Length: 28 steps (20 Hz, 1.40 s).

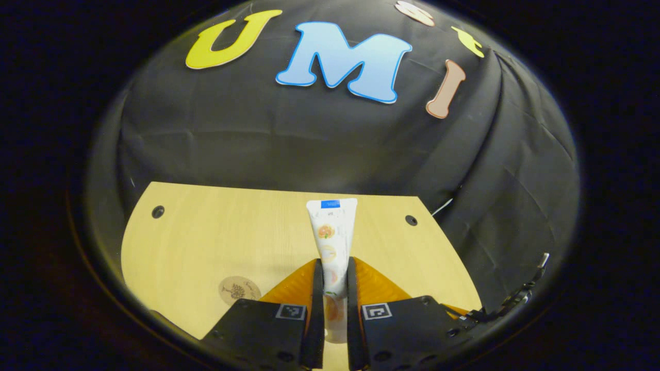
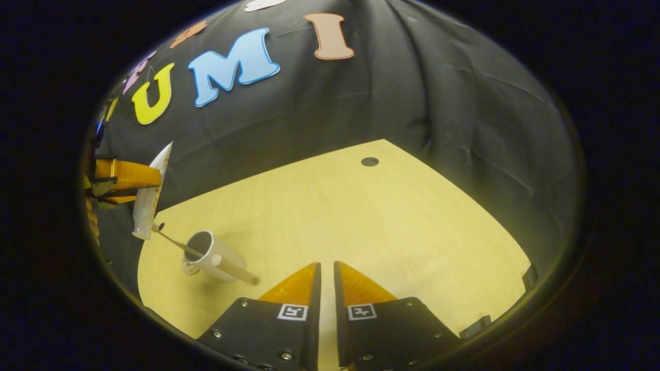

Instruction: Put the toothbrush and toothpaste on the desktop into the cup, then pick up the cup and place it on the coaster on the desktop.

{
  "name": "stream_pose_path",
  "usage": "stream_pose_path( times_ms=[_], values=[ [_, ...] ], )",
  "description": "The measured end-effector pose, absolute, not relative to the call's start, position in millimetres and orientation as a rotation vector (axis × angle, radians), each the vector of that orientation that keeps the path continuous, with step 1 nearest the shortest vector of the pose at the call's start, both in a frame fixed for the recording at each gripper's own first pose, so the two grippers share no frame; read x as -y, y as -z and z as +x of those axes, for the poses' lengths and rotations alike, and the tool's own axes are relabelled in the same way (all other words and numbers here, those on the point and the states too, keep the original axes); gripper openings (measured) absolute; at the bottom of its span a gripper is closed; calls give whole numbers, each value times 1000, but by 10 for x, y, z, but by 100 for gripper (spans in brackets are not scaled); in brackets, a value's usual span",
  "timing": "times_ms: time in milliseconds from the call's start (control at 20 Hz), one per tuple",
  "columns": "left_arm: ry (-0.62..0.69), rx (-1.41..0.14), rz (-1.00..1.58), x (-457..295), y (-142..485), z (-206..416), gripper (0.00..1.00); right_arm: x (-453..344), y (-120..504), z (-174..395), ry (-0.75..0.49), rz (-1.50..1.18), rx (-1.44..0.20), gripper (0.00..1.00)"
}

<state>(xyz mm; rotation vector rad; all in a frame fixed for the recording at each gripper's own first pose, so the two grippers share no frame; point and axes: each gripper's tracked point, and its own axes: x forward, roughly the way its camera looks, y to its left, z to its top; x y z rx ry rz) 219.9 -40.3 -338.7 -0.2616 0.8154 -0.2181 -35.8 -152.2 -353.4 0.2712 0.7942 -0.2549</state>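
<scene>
From the left gripper view I see my left gripper point(image 1: 335, 309) clamped on the toothpaste point(image 1: 332, 242), both black fingers pressing its sides. The tube is white with a blue patch at the flat crimped end and small orange fruit pictures down its face. It stands up out of the fingers, crimped end pointing away from the camera, lifted clear of the desk point(image 1: 206, 232). The desk is pale wood with two dark holes near its far corners. A round brown coaster point(image 1: 240, 288) with a small tree-like mark lies flat on the desk, off to the left of the fingers and near the front edge.

In the right gripper view my right gripper point(image 2: 326, 299) is closed to a thin slit with nothing between the fingers, and it hangs over bare wood. Far to the left I see the other gripper's orange fingers point(image 2: 126, 175) holding the tube, which looks white and tilted, crimped end up and cap end down. It is in the air above the cup point(image 2: 214, 255), apart from it. The cup is white or light grey with a dark inside; in this view it looks to lean, which may be the lens, and I cannot tell whether it stands upright. The toothbrush point(image 2: 170, 237) is already in the cup, a thin pale handle sticking out of the mouth toward the tube, with a small dark end at the tip.
</scene>
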Motion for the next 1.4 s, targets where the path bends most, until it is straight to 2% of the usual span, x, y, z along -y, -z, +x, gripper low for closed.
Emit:
stream_pose_path(
  times_ms=[700,750,850,900,1050,1100,1150,1250,1300,1400],
  values=[
    [226,-791,-142,569,3944,2378,25,2085,3590,-716,375,264,-854,14],
    [224,-786,-135,571,3956,2376,30,2084,3587,-714,374,261,-856,14],
    [219,-787,-123,558,4014,2353,25,2079,3572,-718,370,261,-863,14],
    [216,-788,-117,559,4039,2361,29,2072,3573,-715,367,263,-865,10],
    [198,-787,-92,514,4087,2336,29,2059,3621,-724,356,264,-874,14],
    [197,-793,-94,503,4090,2289,38,2054,3622,-715,351,264,-875,14],
    [207,-794,-111,528,4071,2273,33,2051,3624,-703,345,263,-877,14],
    [217,-778,-132,555,3997,2250,40,2039,3619,-679,333,261,-879,10],
    [212,-764,-126,541,3957,2270,50,2031,3607,-657,327,261,-878,14],
    [216,-741,-107,559,3873,2280,50,1975,3601,-580,307,261,-879,13]
  ],
)
